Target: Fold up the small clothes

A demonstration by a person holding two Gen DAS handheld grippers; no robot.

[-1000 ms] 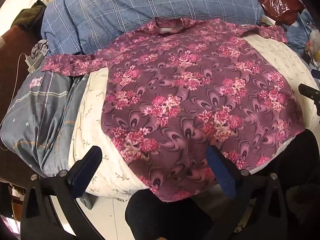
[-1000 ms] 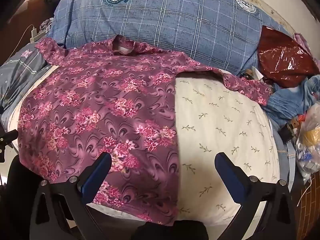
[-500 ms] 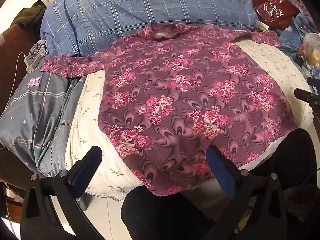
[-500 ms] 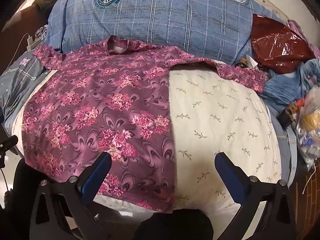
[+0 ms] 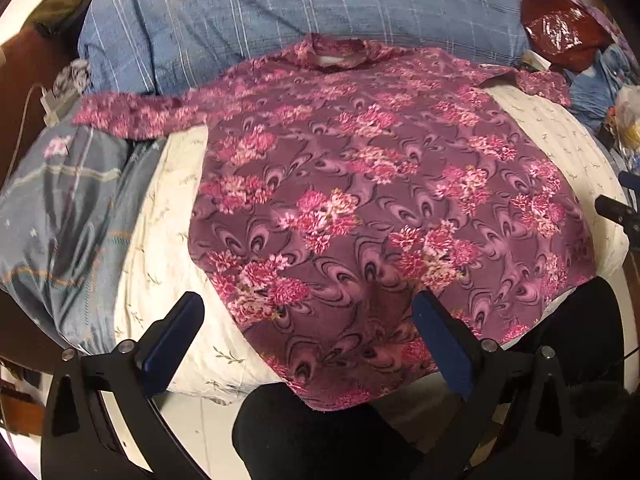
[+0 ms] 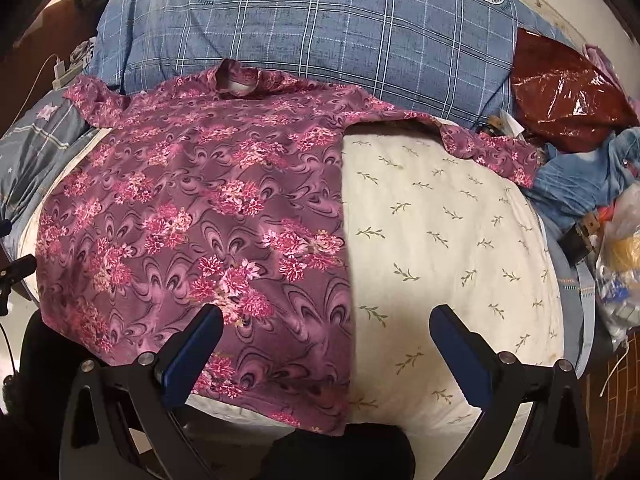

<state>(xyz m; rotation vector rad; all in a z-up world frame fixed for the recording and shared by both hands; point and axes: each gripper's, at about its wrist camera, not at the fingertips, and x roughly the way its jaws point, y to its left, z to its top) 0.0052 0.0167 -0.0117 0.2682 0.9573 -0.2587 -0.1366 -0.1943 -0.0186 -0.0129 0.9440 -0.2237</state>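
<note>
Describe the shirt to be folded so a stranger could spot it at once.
Find the big blue plaid pillow at the far side of the bed. Directly in front of it, spread flat on the cream leaf-print sheet, lies the shirt, its collar toward the pillow and sleeves out sideways. It alone is purple with pink flower clusters.

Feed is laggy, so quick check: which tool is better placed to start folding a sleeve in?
Probably right. The right tool hangs open over the shirt's side edge, its sleeve straight ahead. The left tool faces the shirt's middle, its sleeve far off.
</note>
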